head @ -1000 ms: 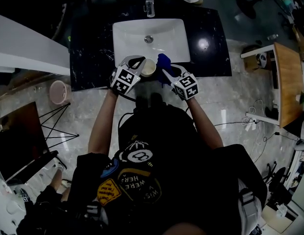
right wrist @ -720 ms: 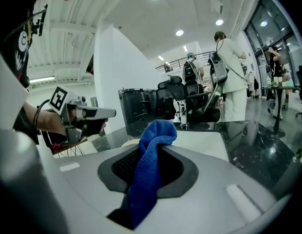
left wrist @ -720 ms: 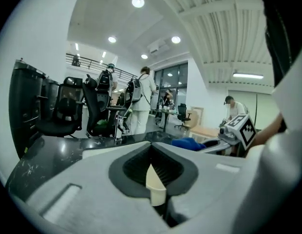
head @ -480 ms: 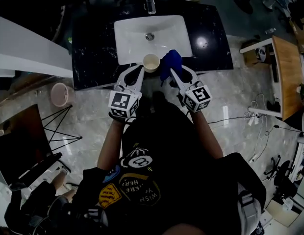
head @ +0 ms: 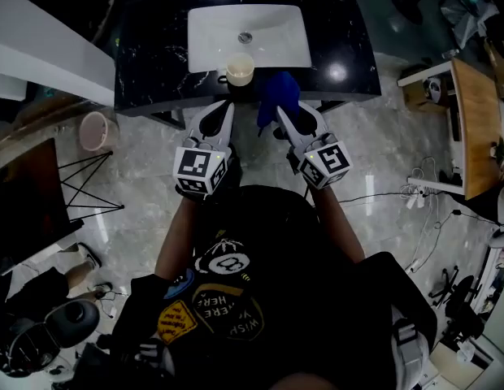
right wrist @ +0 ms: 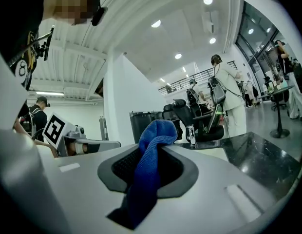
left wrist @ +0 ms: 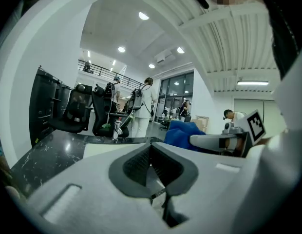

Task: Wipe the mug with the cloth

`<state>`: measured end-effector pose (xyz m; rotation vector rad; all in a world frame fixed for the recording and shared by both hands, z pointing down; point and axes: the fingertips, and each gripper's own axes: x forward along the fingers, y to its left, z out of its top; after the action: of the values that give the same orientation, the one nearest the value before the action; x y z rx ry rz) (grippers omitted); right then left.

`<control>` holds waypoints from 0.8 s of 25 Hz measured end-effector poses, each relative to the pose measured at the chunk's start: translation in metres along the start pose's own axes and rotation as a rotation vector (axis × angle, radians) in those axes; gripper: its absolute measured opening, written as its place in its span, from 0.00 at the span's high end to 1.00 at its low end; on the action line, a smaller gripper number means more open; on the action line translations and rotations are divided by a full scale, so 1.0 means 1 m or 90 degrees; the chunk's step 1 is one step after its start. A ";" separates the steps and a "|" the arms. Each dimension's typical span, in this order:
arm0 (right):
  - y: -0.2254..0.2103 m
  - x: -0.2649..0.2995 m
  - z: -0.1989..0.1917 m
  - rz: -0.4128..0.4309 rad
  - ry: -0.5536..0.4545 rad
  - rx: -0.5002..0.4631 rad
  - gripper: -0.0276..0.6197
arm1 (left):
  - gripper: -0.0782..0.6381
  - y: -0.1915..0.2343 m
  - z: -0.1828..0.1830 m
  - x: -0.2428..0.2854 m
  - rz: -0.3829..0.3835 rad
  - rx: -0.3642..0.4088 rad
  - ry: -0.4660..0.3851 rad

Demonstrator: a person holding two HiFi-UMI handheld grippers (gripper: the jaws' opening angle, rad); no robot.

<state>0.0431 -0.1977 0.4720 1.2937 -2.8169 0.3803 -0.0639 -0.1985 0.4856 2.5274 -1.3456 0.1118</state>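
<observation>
Since left tool (left wrist: 151, 147) let go, mug (head: 240, 67) stands alone.

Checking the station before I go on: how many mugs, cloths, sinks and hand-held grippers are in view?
Mug: 1
Cloth: 1
Sink: 1
Hand-held grippers: 2, the left hand-held gripper and the right hand-held gripper
Total: 5

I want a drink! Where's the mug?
The mug stands at the white sink's front edge in the head view, just left of the blue cloth.
</observation>
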 end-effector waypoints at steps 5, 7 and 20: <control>0.027 -0.074 0.003 0.024 -0.014 0.009 0.83 | 0.88 -0.067 -0.010 -0.048 0.030 0.016 -0.003; 0.036 -0.103 0.001 0.030 -0.018 0.015 0.83 | 0.88 -0.091 -0.015 -0.067 0.049 0.016 -0.004; 0.093 -0.174 -0.007 0.013 -0.020 0.008 0.83 | 0.88 -0.141 -0.021 -0.136 0.075 0.034 -0.001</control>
<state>0.0871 -0.0076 0.4388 1.2862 -2.8592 0.3835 -0.0231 -0.0091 0.4506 2.4904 -1.5111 0.1724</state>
